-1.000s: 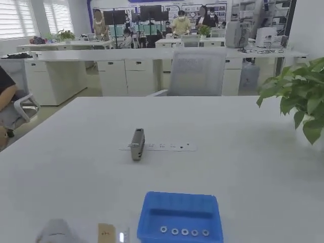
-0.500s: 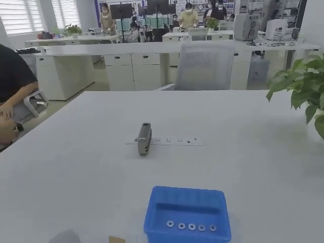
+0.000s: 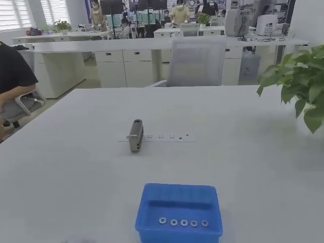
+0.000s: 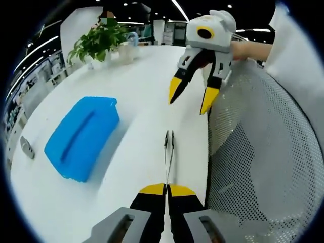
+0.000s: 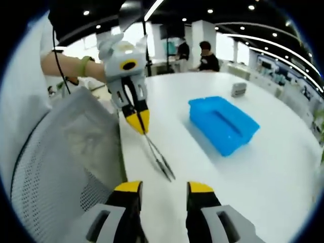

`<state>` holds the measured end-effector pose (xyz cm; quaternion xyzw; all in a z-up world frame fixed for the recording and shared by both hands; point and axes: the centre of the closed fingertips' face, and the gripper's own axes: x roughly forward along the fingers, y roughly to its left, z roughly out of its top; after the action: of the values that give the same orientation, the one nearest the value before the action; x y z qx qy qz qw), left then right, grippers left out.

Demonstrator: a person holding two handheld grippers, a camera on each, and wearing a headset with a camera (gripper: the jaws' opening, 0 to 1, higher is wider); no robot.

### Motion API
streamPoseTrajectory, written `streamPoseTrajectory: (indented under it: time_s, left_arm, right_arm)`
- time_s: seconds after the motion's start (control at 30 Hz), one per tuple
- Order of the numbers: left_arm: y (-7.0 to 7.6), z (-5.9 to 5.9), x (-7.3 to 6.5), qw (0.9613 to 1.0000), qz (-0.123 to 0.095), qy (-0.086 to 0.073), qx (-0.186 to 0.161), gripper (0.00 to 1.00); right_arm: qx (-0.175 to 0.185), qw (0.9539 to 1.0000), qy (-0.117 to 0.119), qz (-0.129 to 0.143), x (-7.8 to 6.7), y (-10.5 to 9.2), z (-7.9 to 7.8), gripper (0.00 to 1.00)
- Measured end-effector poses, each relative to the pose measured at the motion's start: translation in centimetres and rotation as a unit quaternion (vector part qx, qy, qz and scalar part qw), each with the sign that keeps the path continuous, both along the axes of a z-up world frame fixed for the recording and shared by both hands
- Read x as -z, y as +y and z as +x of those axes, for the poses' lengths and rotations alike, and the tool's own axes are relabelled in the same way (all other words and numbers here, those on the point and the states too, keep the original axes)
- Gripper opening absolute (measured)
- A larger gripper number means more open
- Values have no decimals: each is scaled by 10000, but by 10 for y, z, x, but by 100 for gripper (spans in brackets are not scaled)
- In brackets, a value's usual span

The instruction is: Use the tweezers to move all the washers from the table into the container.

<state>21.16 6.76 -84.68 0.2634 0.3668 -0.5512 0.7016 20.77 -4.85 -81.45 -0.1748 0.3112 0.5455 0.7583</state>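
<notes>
5 washers (image 3: 183,222) are seen in a row on the floor of the blue container (image 3: 178,192), which stands on the white counter (image 3: 76,167) near its front edge. With these 5 already inside, the moving is judged largely done.

The tweezers (image 4: 168,147) are held by their rear end in the left gripper (image 4: 166,188), whose jaws are clamped together on them. Their tips point forward above the counter, close to its edge and beside a mesh chair back (image 4: 253,167). The right gripper (image 5: 163,188) is held near the tweezers' tips with its jaws apart and nothing between them.

Farther out, a grey socket block (image 3: 135,135) lies mid-counter, and a green plant (image 3: 298,91) is seen at the right.

Risks, as judged: the thin tweezers, gripped at 1 end only, could twist or slip if the hold is eased, then drop past the counter edge onto the chair. The nearby right gripper could also knock the tips, and a bumped container could scatter the washers.
</notes>
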Motion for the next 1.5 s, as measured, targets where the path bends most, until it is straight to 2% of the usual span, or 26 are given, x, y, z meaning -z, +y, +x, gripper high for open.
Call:
streamPoseTrajectory:
  time_s: [0.03,0.23,0.27,0.33,0.43,0.5,0.6,0.67,0.7,0.73,0.8,0.83,0.9,0.93,1.0,1.07,1.13,1.27,1.3,1.37,1.4,1.43,1.5]
  left_arm:
    - [1,4,3,9999,104,-10,43,0]
    - [1,20,8,9987,461,-37,209,0]
    - [1,23,8,9982,533,-91,245,0]
    - [3,28,10,9970,704,-95,305,0]
    - [6,33,13,9935,994,-222,500,0]
    - [8,35,15,9921,1101,-241,543,0]
    - [11,35,20,9890,1300,-278,651,0]
    - [11,34,20,9882,1282,-337,765,0]
    - [13,35,20,9883,1318,-323,690,0]
    - [12,35,20,9885,1309,-322,691,0]
    - [13,35,20,9881,1313,-364,713,0]
    - [13,35,20,9878,1324,-387,721,0]
    - [15,37,20,9863,1391,-503,728,0]
    - [16,37,20,9861,1403,-547,705,1]
    - [18,37,19,9860,1431,-544,668,2]
    - [23,38,16,9850,1463,-687,600,3]
    - [28,37,13,9861,1421,-729,449,6]
    - [41,32,6,9895,1211,-772,-160,14]
    - [50,30,3,9890,1125,-733,-624,15]
    - [60,28,0,9858,993,-675,-1170,18]
    - [66,26,-3,9827,835,-651,-1516,21]
    - [69,26,-4,9809,778,-646,-1664,24]
    - [77,24,-11,9710,394,-621,-2275,29]
  right_arm:
    - [169,9998,-39,55,-4,-5,3,32]
    - [622,9977,-107,241,-14,-24,3,42]
    - [692,9972,-125,252,-15,-27,3,43]
    - [799,9963,-188,257,-18,-33,3,45]
    - [981,9939,-353,357,-25,-39,8,50]
    - [1205,9907,-416,485,-30,-44,12,53]
    - [1647,9821,-515,754,-37,-52,18,56]
    - [1872,9770,-525,873,-41,-56,20,57]
    - [2004,9731,-565,986,-45,-57,22,57]
    - [2049,9714,-618,1027,-47,-57,23,58]
    - [1978,9731,-827,840,-43,-58,25,60]
    - [1897,9752,-939,645,-39,-59,25,62]
    - [1838,9760,-1128,315,-33,-63,28,65]
    - [1846,9753,-1170,312,-34,-63,29,68]
    - [1992,9710,-1189,572,-41,-64,31,72]
    - [2074,9687,-1223,610,-43,-67,33,73]
    - [2118,9671,-1284,583,-43,-69,35,73]
    - [2160,9653,-1349,580,-46,-70,36,73]
    - [2170,9651,-1352,567,-46,-70,36,73]
    - [2180,9656,-1329,494,-43,-72,36,72]
    - [2177,9658,-1335,444,-42,-73,36,72]
    - [2169,9658,-1352,437,-43,-73,36,72]
    - [2165,9654,-1384,448,-44,-72,36,73]
